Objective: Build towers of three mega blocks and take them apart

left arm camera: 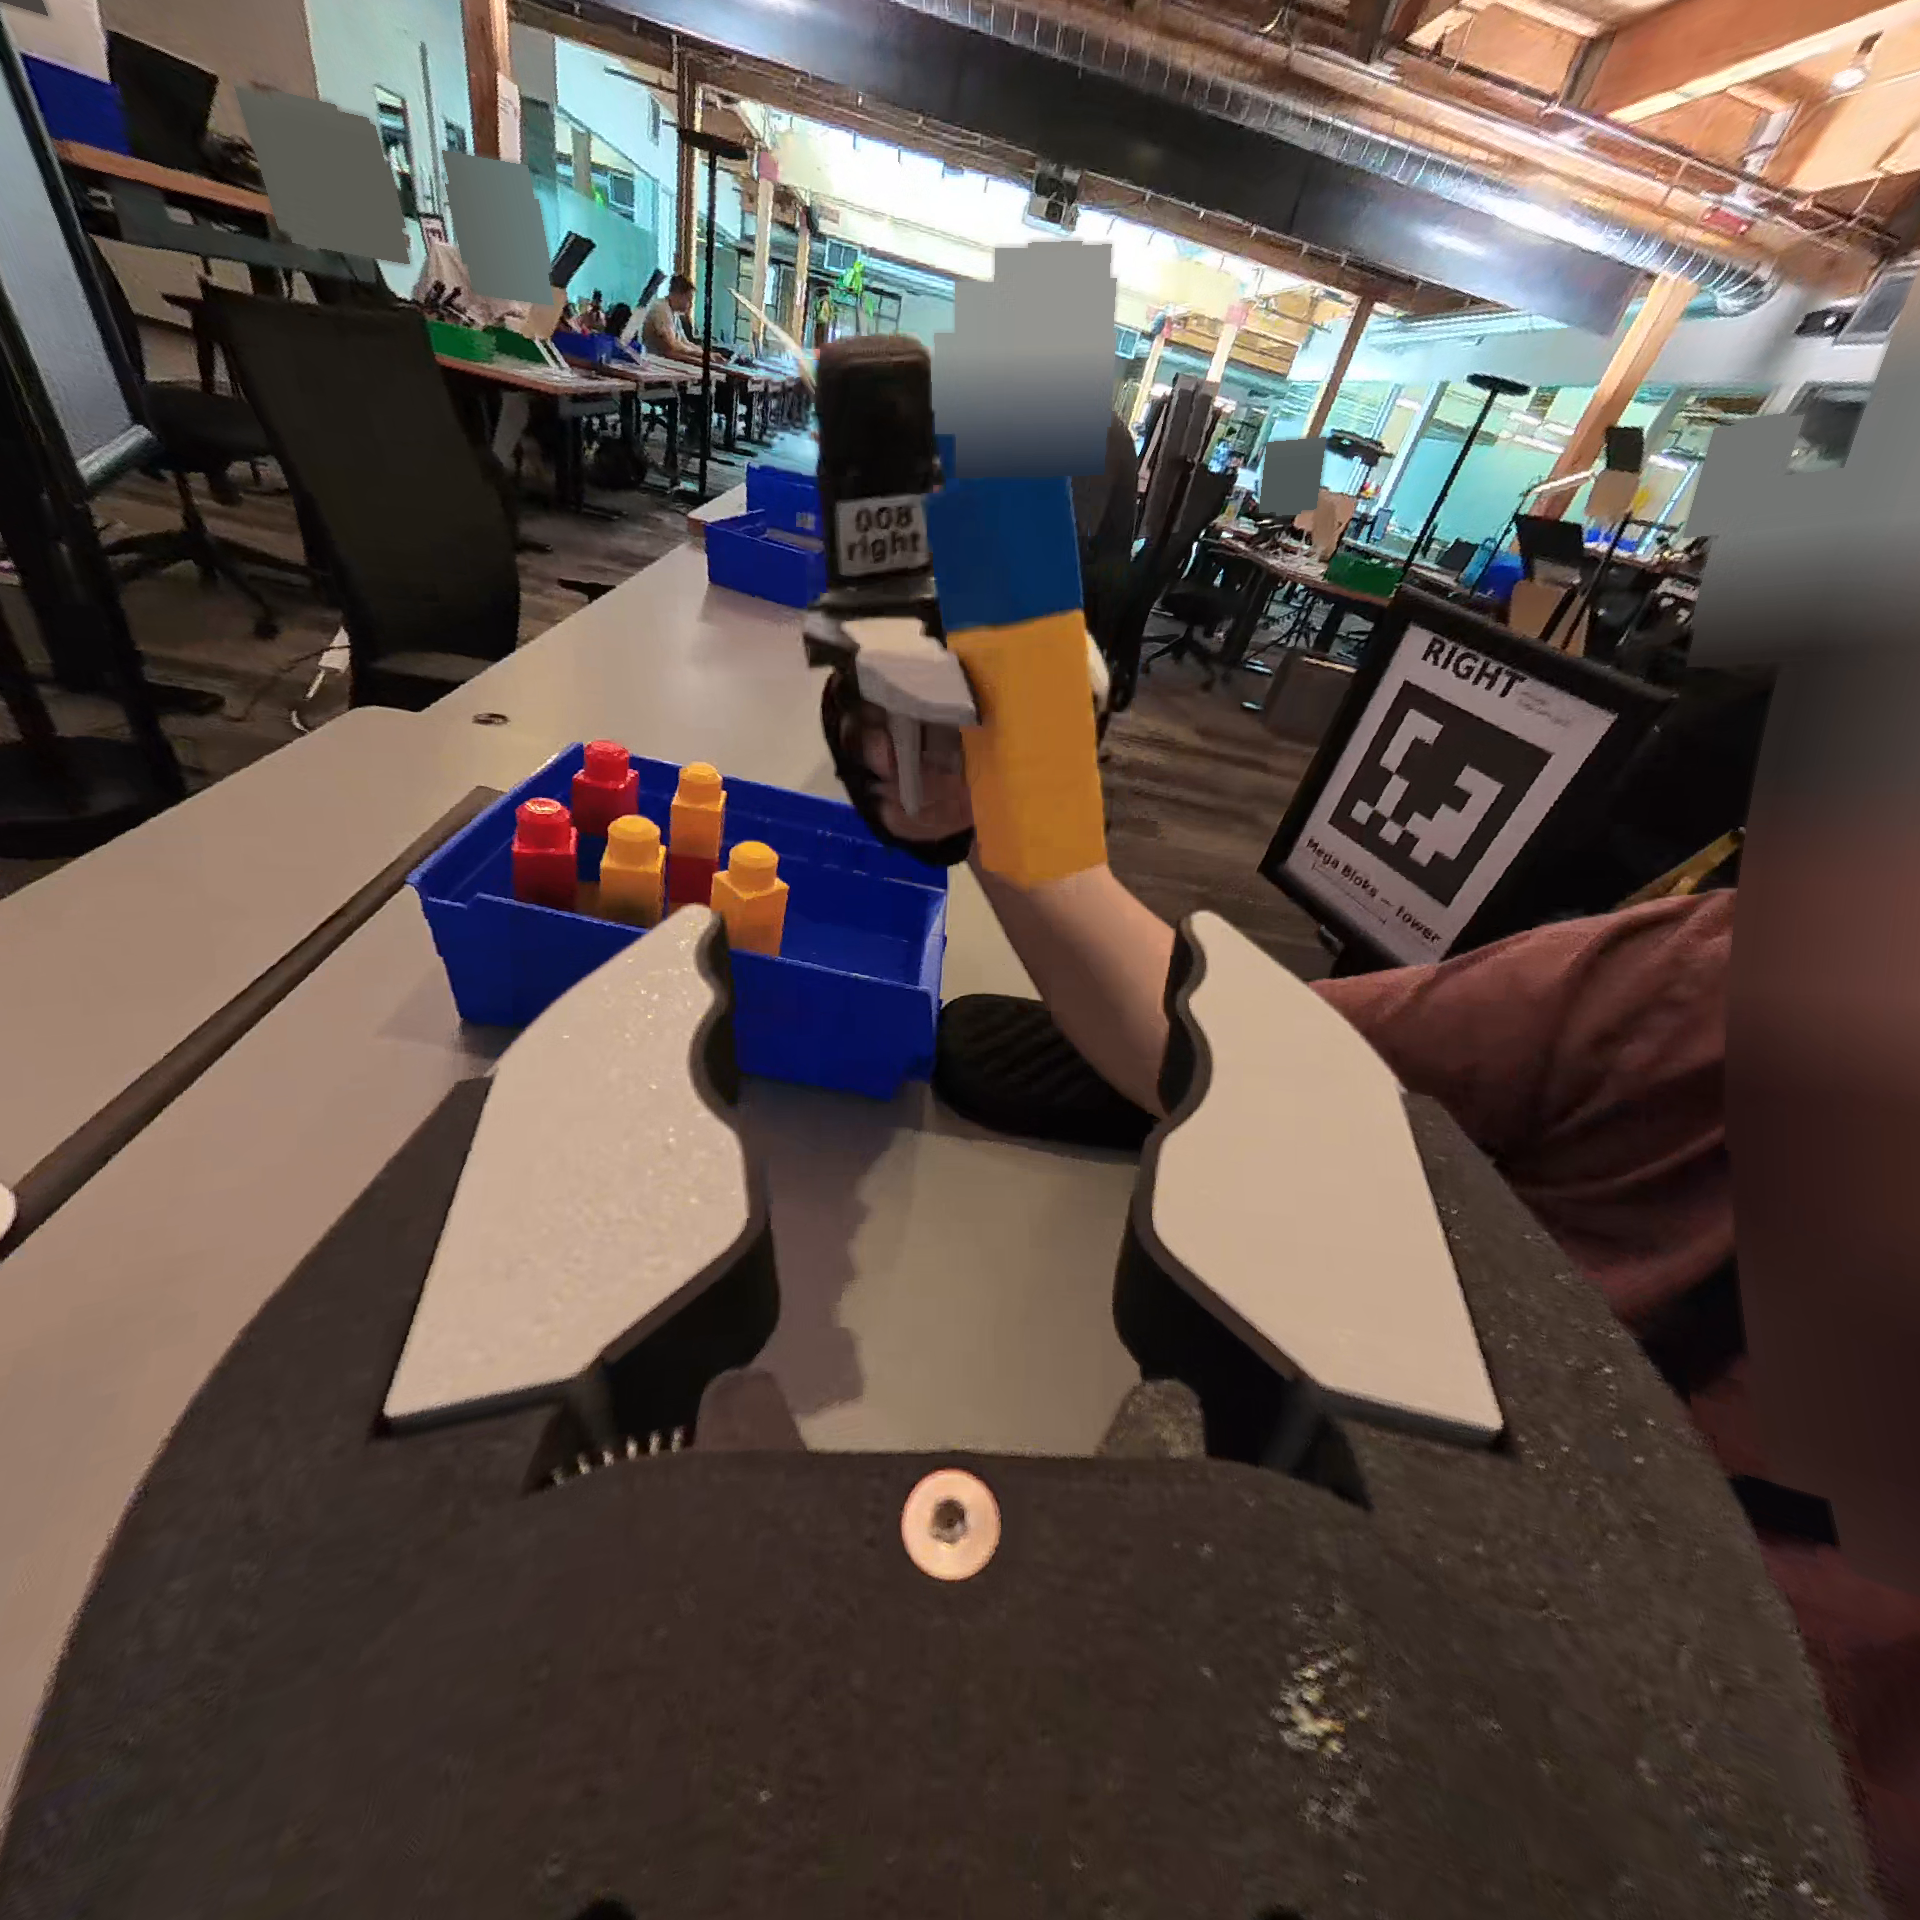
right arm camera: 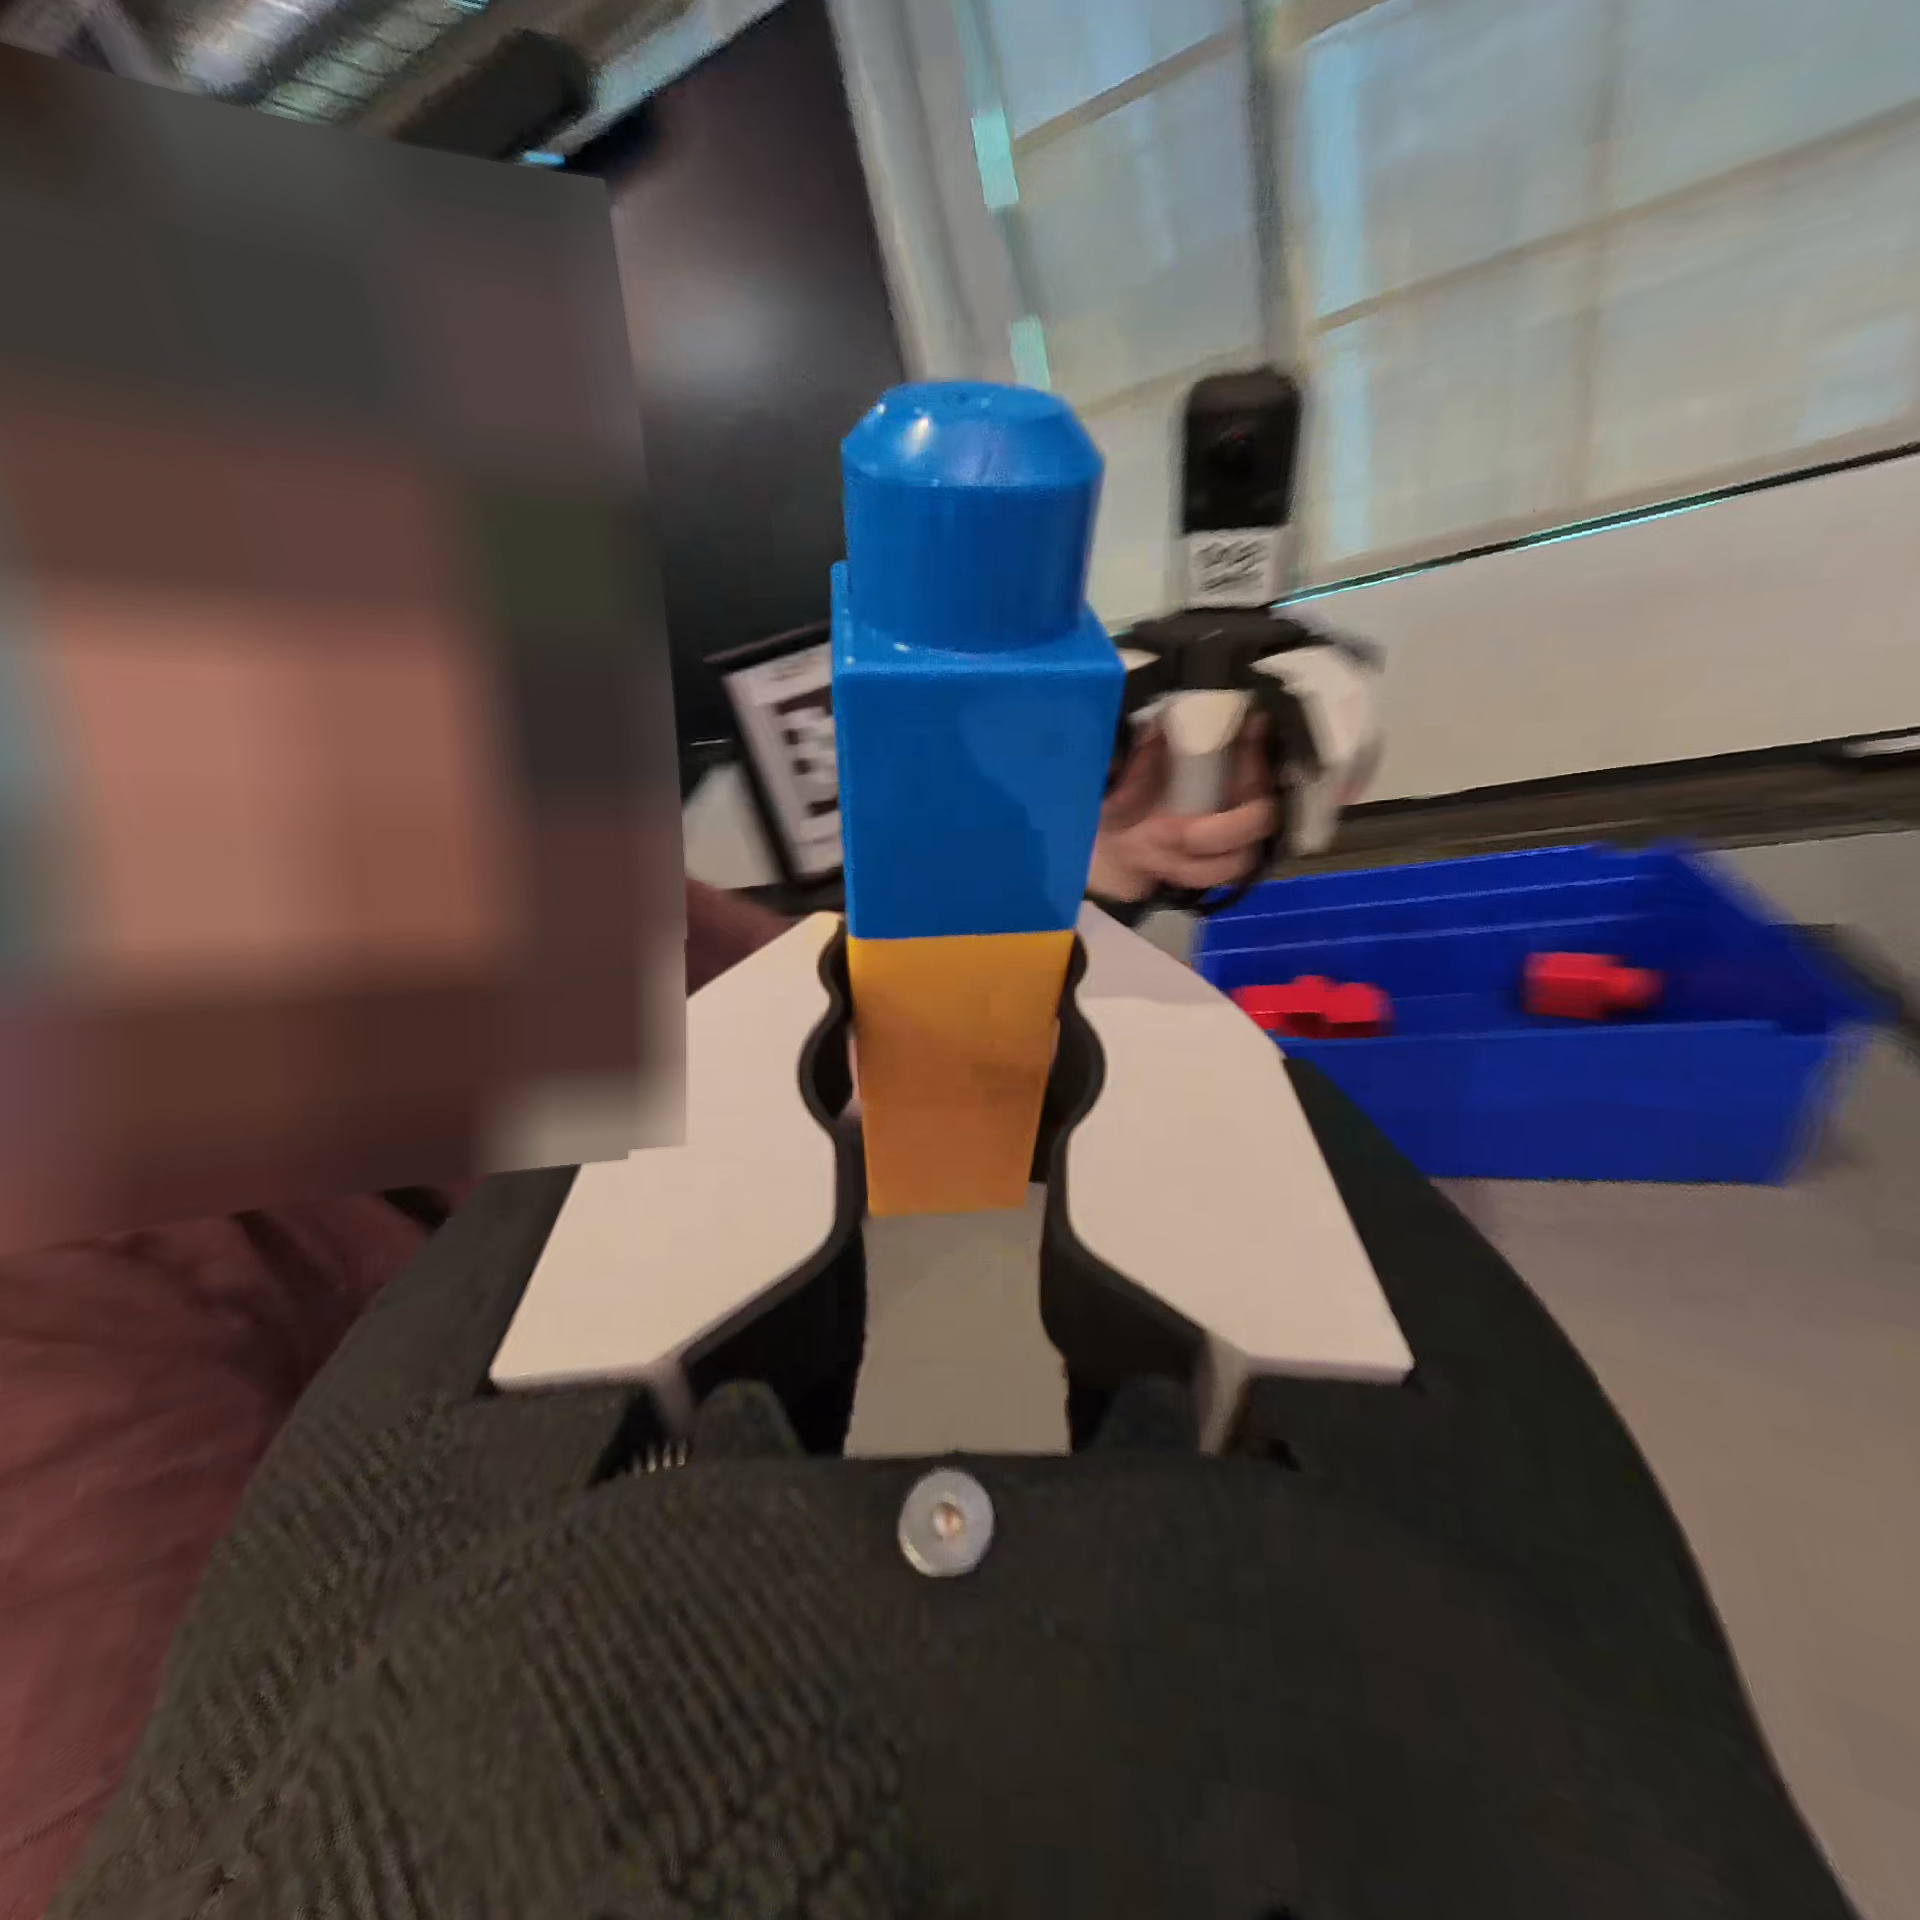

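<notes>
Jaws of the right gripper [right arm camera: 961,1039] are clamping a yellow block [right arm camera: 956,1070] topped by a blue block [right arm camera: 971,748]; the left gripper [left arm camera: 951,997] is gaping wide near the blue bin [left arm camera: 831,997].

Grey table [left arm camera: 260,935] with a blue bin [left arm camera: 831,997] and black pad [left arm camera: 1029,1070]

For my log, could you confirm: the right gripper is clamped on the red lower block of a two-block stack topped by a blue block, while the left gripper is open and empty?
Not quite: the lower block is yellow plastic, not red, as the right wrist view shows. The rest holds: the right gripper clamps it, the blue block sits on top, and the left gripper is open and empty.
</notes>
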